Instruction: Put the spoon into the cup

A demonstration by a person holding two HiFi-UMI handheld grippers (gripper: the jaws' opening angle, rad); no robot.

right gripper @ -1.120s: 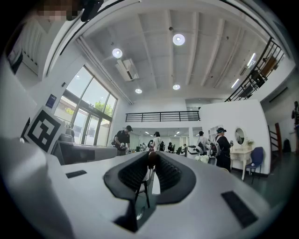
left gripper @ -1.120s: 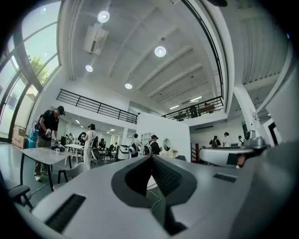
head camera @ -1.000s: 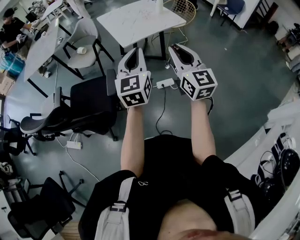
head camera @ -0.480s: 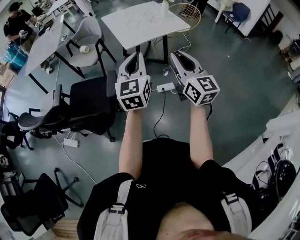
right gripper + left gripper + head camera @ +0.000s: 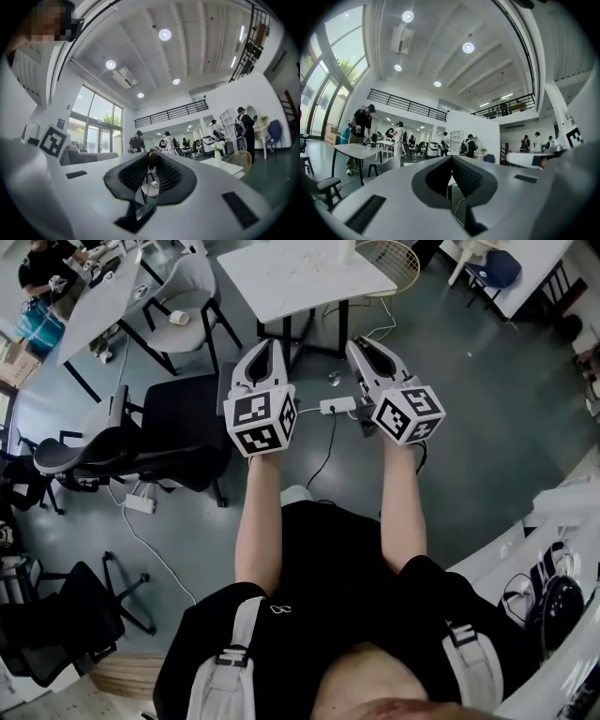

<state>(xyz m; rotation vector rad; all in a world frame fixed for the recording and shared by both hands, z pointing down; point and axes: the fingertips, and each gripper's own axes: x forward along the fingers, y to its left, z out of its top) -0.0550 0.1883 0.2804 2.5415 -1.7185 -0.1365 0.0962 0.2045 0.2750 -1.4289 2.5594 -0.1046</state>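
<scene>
Lowering both slightly, we keep left gripper [image 5: 267, 343] clenched empty, right gripper [image 5: 361, 341] pinching a small brown item [image 5: 151, 159]; white surface [image 5: 309, 277] at top centre remains unreached.

Bright under round ceiling lamps [image 5: 468, 47] and tall windows [image 5: 328, 70], sharp at centre, fisheye-bent toward black-vignetted edges.

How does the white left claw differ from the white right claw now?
The white left claw is shut with nothing between its jaws; the white right claw is shut on a small brown object at its tips. In the head view the left claw points almost straight ahead, while the right claw leans inward. Both are held out over the grey floor.
</scene>
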